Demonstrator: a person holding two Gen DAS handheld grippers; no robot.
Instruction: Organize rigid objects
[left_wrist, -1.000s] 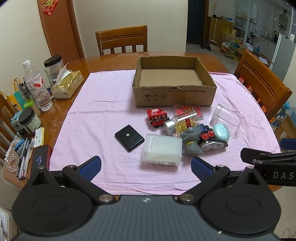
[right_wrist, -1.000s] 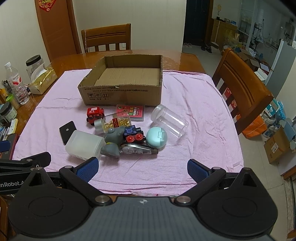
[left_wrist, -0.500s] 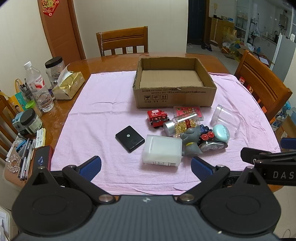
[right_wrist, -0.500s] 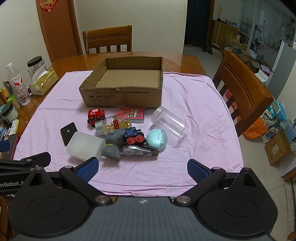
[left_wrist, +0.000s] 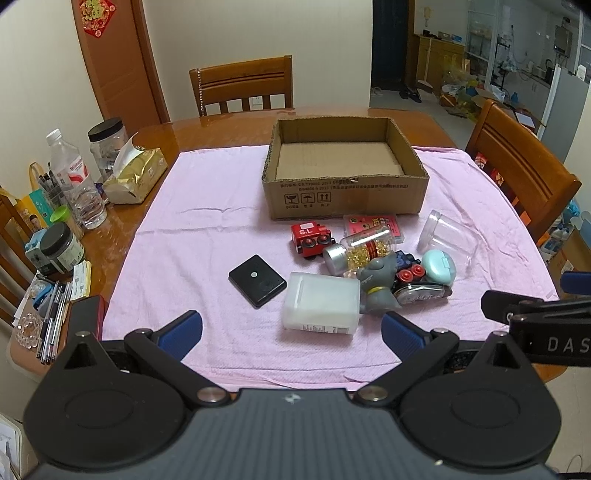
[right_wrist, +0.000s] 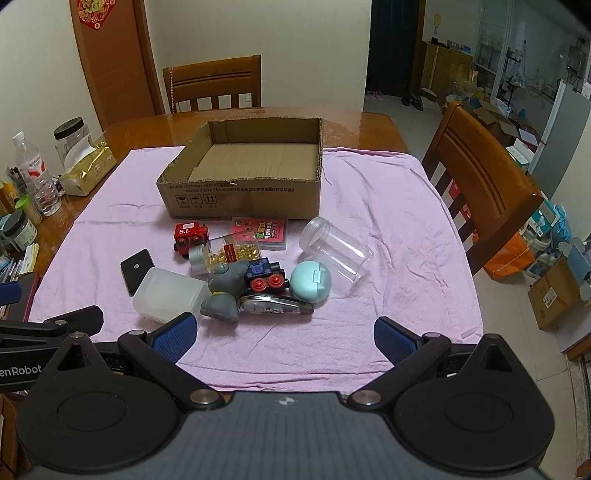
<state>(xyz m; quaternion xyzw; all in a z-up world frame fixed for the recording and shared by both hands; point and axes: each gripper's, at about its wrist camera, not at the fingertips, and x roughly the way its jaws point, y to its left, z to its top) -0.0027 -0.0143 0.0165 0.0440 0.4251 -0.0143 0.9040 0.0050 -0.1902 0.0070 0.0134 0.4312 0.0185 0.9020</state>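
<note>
An empty cardboard box (left_wrist: 345, 199) (right_wrist: 243, 199) stands on the pink cloth (left_wrist: 192, 229). In front of it lie a red toy train (left_wrist: 309, 238) (right_wrist: 190, 236), a pill jar (left_wrist: 360, 251), a pink card pack (left_wrist: 373, 225), a clear jar (left_wrist: 448, 238) (right_wrist: 338, 253), a teal round case (left_wrist: 437, 266) (right_wrist: 310, 286), a grey figurine (left_wrist: 378, 288) (right_wrist: 221, 291), a white plastic box (left_wrist: 321, 308) (right_wrist: 170, 297) and a black square device (left_wrist: 256, 280) (right_wrist: 136, 269). My left gripper (left_wrist: 291, 332) and right gripper (right_wrist: 282, 332) are open and empty near the table's front edge.
A tissue pack (left_wrist: 135, 177), water bottle (left_wrist: 75, 181), jars and pens crowd the table's left edge. Wooden chairs stand behind (left_wrist: 242, 86) and to the right (left_wrist: 517, 166) of the table. The right gripper's finger (left_wrist: 532, 312) shows at the left view's right edge.
Both grippers have drawn back or risen slightly; the objects sit a bit lower and farther in view. Nothing on the table has moved.
</note>
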